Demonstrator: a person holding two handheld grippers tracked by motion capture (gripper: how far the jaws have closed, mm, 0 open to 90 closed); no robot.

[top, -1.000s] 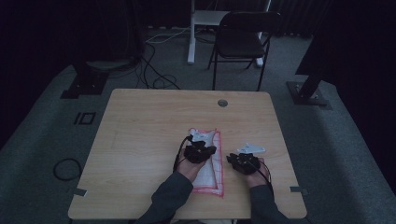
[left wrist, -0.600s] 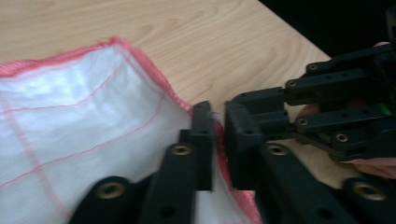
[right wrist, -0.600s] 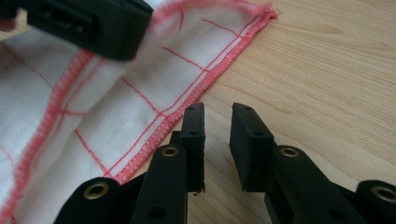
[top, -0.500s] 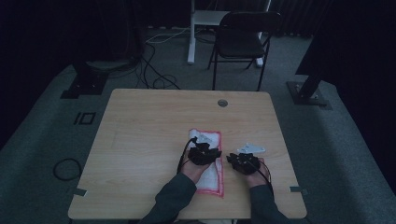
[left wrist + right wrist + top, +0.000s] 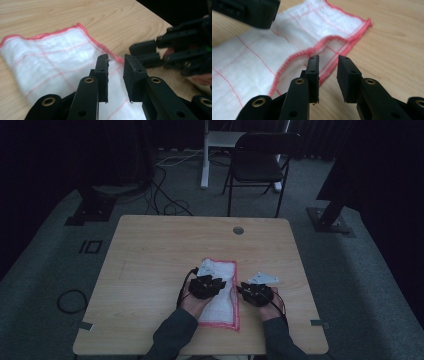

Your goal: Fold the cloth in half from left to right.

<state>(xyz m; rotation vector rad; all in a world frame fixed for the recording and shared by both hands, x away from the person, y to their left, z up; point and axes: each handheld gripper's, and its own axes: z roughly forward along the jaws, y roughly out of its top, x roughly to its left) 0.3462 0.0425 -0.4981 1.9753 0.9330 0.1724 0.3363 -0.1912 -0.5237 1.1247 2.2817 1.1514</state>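
Note:
A white cloth [image 5: 222, 270] with a red hem and thin red grid lines lies folded on the wooden table [image 5: 150, 255]. My left gripper [image 5: 206, 282] hovers over the cloth's middle. In the left gripper view the cloth [image 5: 55, 55] lies below the left gripper [image 5: 116, 60], whose jaws have just been opening with nothing between them. My right gripper [image 5: 257, 290] sits just off the cloth's right hem. In the right gripper view its jaws [image 5: 328, 61] have also just been opening, empty, next to the folded red hem [image 5: 322, 45].
A round cable hole [image 5: 238, 230] sits near the table's far edge. Beyond the table stand a dark folding chair [image 5: 260, 165] and a white post [image 5: 205, 155], with cables on the floor. Bare wood lies left of the cloth.
The left gripper shifted slightly right over the cloth, then back to the left. The right hand stayed where it was. The cloth lies as before.

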